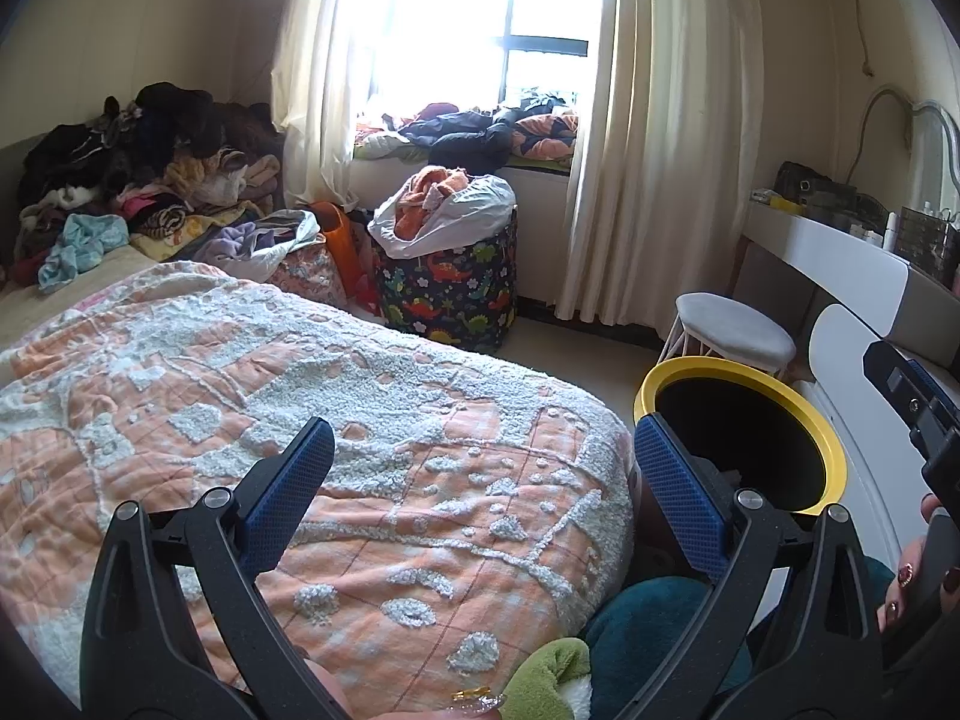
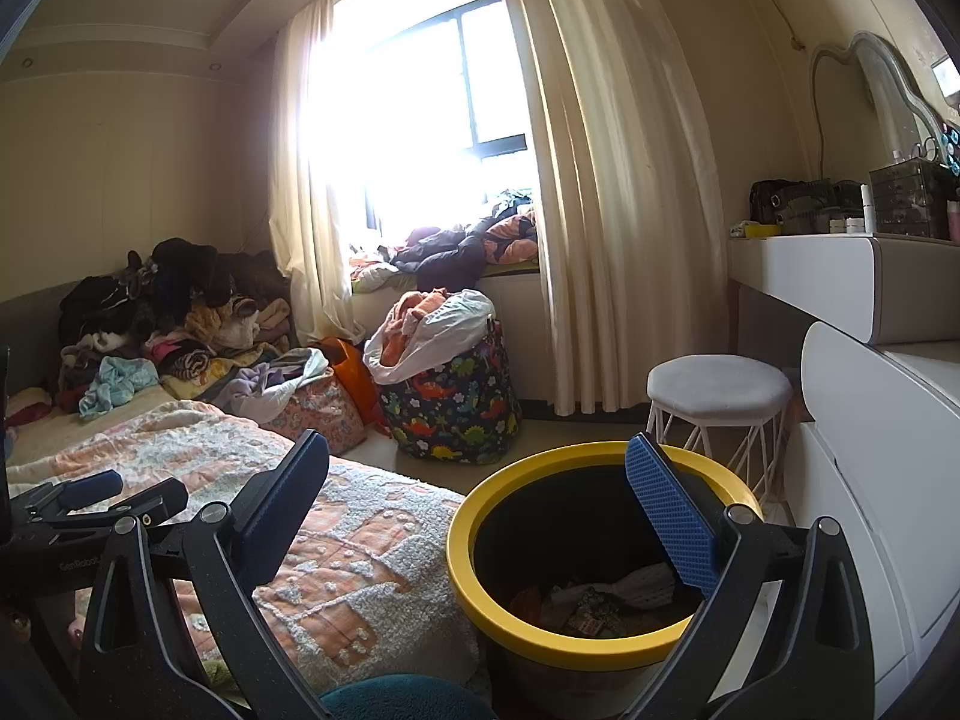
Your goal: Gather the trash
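Bedding fills the left wrist view: an orange-and-white textured blanket (image 1: 336,450) is spread over the bed, and the left gripper (image 1: 480,468) is held above it with its blue-padded jaws wide apart and nothing between them. A yellow-rimmed trash bin (image 1: 834,450) is seen at four o'clock, partly hidden by the right-hand jaw. A dinosaur-print laundry basket (image 1: 450,288) stands at twelve o'clock below the window.

In the right wrist view, the right gripper (image 2: 480,498) is held over the bin's (image 2: 462,564) near edge, jaws spread and empty. Crumpled trash (image 2: 600,597) lies at the bin's bottom, at five o'clock. A white stool (image 2: 714,387) stands just beyond the bin, beside the white bench (image 2: 840,276) at three o'clock.
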Action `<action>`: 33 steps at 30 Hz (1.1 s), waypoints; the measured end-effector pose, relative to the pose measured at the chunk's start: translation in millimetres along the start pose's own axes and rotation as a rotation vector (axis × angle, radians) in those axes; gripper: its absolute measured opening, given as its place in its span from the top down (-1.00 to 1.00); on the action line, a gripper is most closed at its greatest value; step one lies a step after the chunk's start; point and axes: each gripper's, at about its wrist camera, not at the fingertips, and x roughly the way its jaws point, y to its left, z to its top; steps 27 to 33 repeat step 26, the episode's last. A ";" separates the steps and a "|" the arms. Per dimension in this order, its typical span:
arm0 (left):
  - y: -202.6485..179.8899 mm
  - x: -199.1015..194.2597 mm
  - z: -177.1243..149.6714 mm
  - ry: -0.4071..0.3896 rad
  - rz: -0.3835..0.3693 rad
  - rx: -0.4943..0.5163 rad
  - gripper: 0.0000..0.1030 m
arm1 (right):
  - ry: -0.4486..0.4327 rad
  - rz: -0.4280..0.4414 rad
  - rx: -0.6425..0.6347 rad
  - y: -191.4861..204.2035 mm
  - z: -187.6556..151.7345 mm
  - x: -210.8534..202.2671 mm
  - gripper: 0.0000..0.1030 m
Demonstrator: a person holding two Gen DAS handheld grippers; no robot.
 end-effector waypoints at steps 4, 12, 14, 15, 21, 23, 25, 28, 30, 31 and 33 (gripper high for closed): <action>2.0 3.1 -0.2 0.009 0.008 -0.010 -0.79 | 0.003 0.003 0.000 -0.9 -1.6 0.4 -0.87; 36.6 0.3 -0.4 0.046 0.121 -0.082 -0.79 | 0.020 0.118 -0.030 29.5 9.6 5.5 -0.88; 70.4 -7.4 -1.8 0.056 0.171 -0.144 -0.79 | 0.076 0.247 -0.047 61.4 19.0 19.1 -0.88; 90.3 -12.4 -3.4 0.059 0.210 -0.175 -0.79 | 0.117 0.334 -0.053 83.6 22.8 27.5 -0.88; 259.1 -44.1 -35.6 0.193 0.626 -0.377 -0.79 | 0.612 0.777 -0.259 280.2 -21.4 89.9 -0.88; 316.0 -54.8 -57.2 0.272 0.759 -0.458 -0.79 | 0.768 0.879 -0.329 346.2 -60.8 98.1 -0.88; 353.5 -61.6 -76.1 0.330 0.856 -0.497 -0.79 | 0.878 0.886 -0.458 410.2 -105.3 97.9 -0.88; 368.7 -63.6 -88.1 0.354 0.882 -0.507 -0.79 | 0.910 0.897 -0.500 431.8 -121.8 96.4 -0.87; 368.7 -63.6 -88.1 0.354 0.882 -0.507 -0.79 | 0.910 0.897 -0.500 431.8 -121.8 96.4 -0.87; 368.7 -63.6 -88.1 0.354 0.882 -0.507 -0.79 | 0.910 0.897 -0.500 431.8 -121.8 96.4 -0.87; 368.7 -63.6 -88.1 0.354 0.882 -0.507 -0.79 | 0.910 0.897 -0.500 431.8 -121.8 96.4 -0.87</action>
